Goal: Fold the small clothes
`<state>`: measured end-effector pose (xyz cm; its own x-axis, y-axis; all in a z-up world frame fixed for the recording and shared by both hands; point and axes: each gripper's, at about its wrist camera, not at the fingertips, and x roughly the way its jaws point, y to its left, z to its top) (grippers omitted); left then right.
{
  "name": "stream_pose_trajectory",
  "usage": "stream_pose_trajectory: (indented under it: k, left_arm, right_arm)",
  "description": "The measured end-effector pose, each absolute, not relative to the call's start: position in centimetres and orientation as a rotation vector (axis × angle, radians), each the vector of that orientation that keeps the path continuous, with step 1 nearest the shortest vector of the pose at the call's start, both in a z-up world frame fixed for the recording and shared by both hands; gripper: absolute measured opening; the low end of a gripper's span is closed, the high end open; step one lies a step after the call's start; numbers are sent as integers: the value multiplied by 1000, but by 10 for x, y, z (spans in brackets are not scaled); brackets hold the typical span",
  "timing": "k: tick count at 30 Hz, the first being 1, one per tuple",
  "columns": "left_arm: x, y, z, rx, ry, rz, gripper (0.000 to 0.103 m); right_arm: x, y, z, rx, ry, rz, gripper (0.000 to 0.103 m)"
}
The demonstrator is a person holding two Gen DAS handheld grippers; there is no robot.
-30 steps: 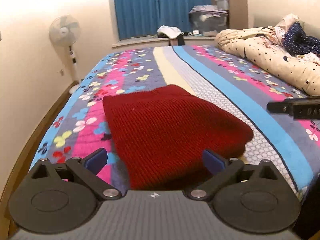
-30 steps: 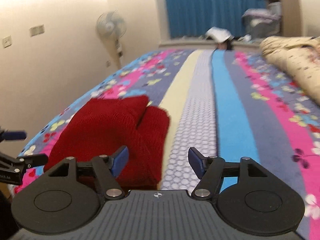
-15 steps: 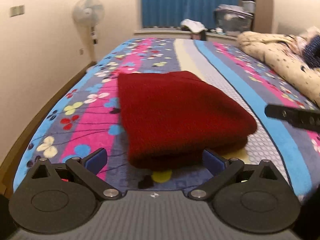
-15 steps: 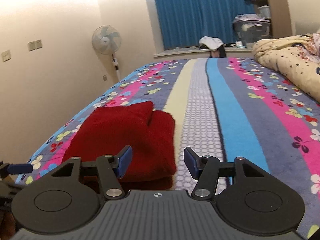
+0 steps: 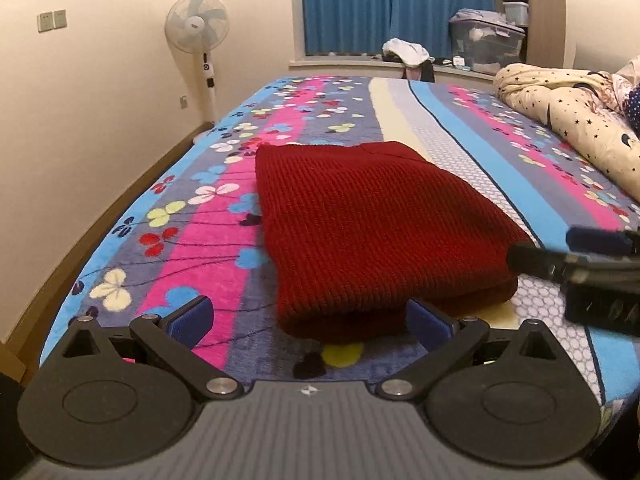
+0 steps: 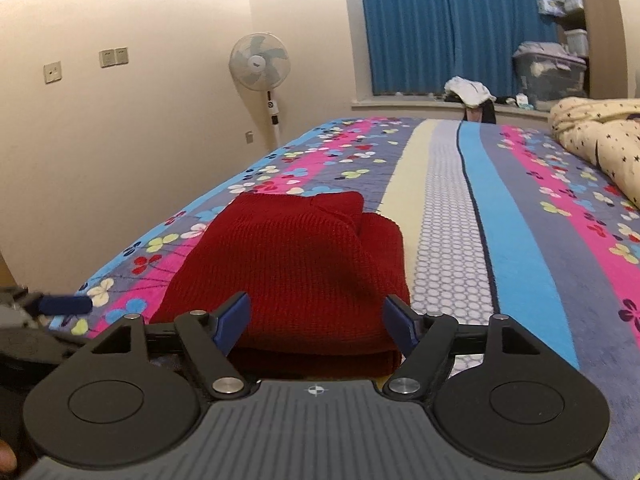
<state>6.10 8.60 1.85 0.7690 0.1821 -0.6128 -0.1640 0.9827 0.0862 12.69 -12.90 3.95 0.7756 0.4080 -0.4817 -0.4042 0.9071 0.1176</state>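
— Red wool fills the middle of both pictures. We see the sweater (image 5: 372, 236) folded into a thick block, lying flat on the bed (image 5: 532, 200).

— Where does it sit on the bed?

— On the pink and grey stripes with little flowers, with its right side over the pale yellow stripe. In the right wrist view the sweater (image 6: 300, 264) is at the lower middle, and two soft bumps stick up at its far end.

— What about our tongs?

— Our left gripper (image 5: 310, 320) is at the bottom of its picture. Its blue pads (image 5: 188, 318) are wide apart and hold nothing. The near edge of the sweater lies just in front of them.

— And the other one?

— Our right gripper (image 6: 316, 320) is wide too, and holds nothing. The near end of the sweater shows between its pads, but we cannot tell if they touch it. In the left wrist view the right gripper (image 5: 576, 256) pokes in from the right edge, by the sweater's right corner. In the right wrist view the left gripper (image 6: 60, 304) peeks in at the lower left.

— What else do we see?

— A white fan (image 5: 198, 24) in the upper left, blue curtains (image 5: 384, 4) at the top, and a starry quilt (image 5: 568, 120) at the right.
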Motion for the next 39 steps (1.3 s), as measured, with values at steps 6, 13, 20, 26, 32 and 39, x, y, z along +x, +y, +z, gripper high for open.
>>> stream_pose_trajectory:
  k: [6, 13, 20, 26, 32, 39]
  left_arm:
    - [63, 89, 21, -30, 689, 176, 102]
    - [63, 83, 20, -17, 701, 165, 102]
    - [65, 84, 19, -29, 718, 167, 102]
    - [65, 85, 19, -26, 721, 172, 102]
    - [66, 83, 18, -17, 724, 178, 102]
    - [67, 84, 18, -27, 730, 181, 102]
  right_arm:
    - [129, -130, 40, 16, 535, 448, 79]
    - [128, -131, 39, 15, 533, 455, 82]
    - [129, -131, 38, 12, 539, 452, 83]
    - [130, -129, 37, 11, 547, 451, 84]
    - [131, -129, 37, 5, 549, 453, 84]
    - [132, -128, 36, 11, 552, 452, 84]
